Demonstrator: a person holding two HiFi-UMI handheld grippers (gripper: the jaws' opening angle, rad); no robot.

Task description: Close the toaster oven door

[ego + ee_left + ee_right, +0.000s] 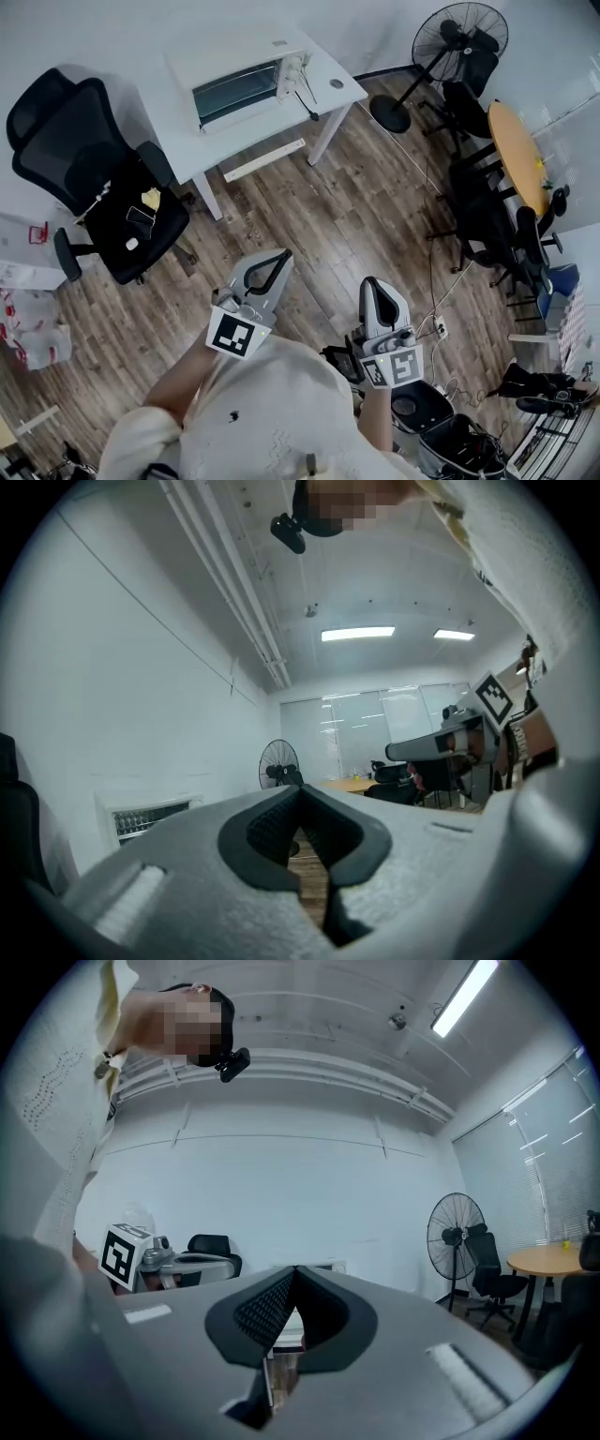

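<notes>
The white toaster oven stands on a white table at the top of the head view, far ahead of both grippers. Its dark glass door looks upright against the front. In the left gripper view the toaster oven shows small and far off at the left. My left gripper is held level over the wooden floor, shut with nothing in it. My right gripper is beside it to the right, also shut and empty. The pads meet in both gripper views, on the left gripper and the right gripper.
A black office chair with small items on its seat stands left of the table. A standing fan, a round wooden table and dark chairs fill the right side. Bags and cables lie at the lower right. Wooden floor lies between me and the table.
</notes>
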